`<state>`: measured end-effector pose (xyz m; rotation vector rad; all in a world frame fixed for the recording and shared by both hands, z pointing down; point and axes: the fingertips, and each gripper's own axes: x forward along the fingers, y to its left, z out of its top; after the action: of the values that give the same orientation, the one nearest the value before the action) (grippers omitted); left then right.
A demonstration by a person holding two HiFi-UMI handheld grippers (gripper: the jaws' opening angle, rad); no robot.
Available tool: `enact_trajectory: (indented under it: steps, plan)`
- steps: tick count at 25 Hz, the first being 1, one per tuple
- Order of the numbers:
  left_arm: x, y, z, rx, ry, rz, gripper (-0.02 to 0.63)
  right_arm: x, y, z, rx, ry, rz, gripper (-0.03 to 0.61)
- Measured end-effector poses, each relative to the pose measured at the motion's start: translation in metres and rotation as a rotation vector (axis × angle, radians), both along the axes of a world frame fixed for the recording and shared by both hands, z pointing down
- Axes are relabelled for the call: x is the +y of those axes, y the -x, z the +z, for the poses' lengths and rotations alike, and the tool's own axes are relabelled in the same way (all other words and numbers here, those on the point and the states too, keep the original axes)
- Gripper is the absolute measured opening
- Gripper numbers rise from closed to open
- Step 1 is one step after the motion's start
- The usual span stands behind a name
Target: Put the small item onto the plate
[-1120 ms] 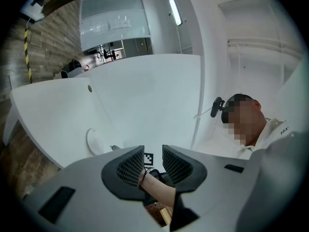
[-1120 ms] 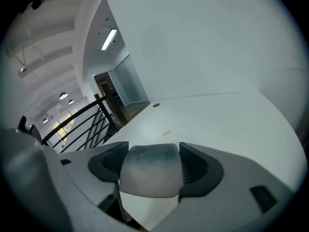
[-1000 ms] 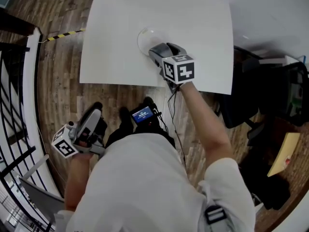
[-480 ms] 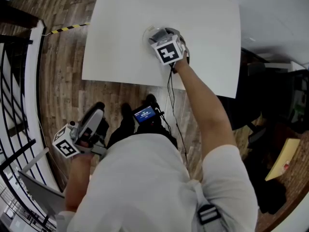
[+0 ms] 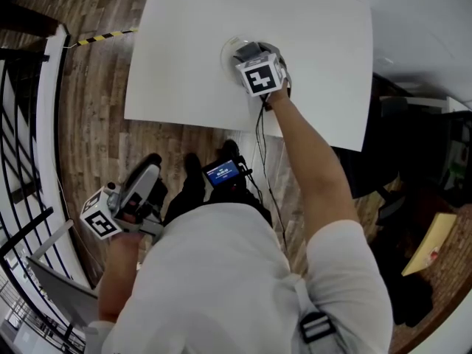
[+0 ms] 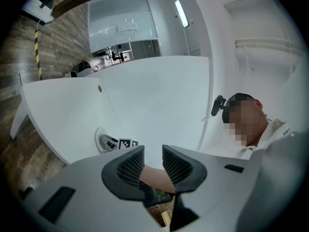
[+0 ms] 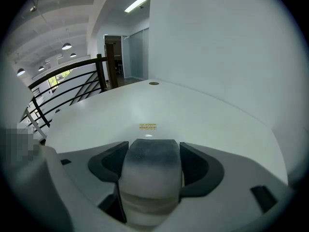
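Filling the upper part of the head view is one white desk (image 5: 184, 72), bare across its left side, far side and right side, with a single round grommet (image 7: 153, 83) near its far edge. Around the desk lies wooden floor (image 5: 88, 139), with a black railing (image 5: 29, 131) on the left.

Two grippers are in use. The right gripper (image 7: 153, 153) reaches over the desk at the end of an outstretched arm and hangs above the one plate (image 5: 223, 54). That plate sits near the middle of the desk's width and closer to the near edge than to the far one, with open surface on every side. The left gripper (image 6: 153, 159) is held well off the desk, low beside the person's body over the floor and near the railing; its fingers stand apart with nothing between them.

One small item (image 7: 149, 182), rounded and grey-white, is clamped between the right gripper's fingers, above the plate. Whether it touches the plate cannot be told.
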<state>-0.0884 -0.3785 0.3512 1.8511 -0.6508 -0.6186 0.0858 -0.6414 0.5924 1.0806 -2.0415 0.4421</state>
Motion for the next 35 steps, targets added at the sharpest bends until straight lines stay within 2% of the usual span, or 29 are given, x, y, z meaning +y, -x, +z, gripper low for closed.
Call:
enact_trajectory:
  steps: [8, 14, 19, 29, 35]
  plan:
    - [-0.007, 0.001, 0.003, 0.006, 0.015, 0.014, 0.115, -0.004, 0.004, -0.003, -0.004, -0.009, 0.007, 0.324]
    - [-0.011, 0.002, 0.005, 0.005, 0.021, 0.016, 0.115, 0.001, 0.005, 0.004, -0.027, 0.054, 0.037, 0.324]
    - [-0.013, 0.003, 0.003, 0.005, 0.02, 0.018, 0.115, 0.0, 0.008, 0.002, -0.064, 0.072, 0.041, 0.324]
    - [-0.013, 0.004, 0.004, 0.001, 0.019, 0.02, 0.115, 0.001, 0.007, 0.002, -0.076, 0.101, 0.056, 0.324]
    - [-0.013, 0.004, 0.005, 0.002, 0.018, 0.022, 0.115, -0.014, 0.001, -0.011, -0.104, 0.036, 0.092, 0.324]
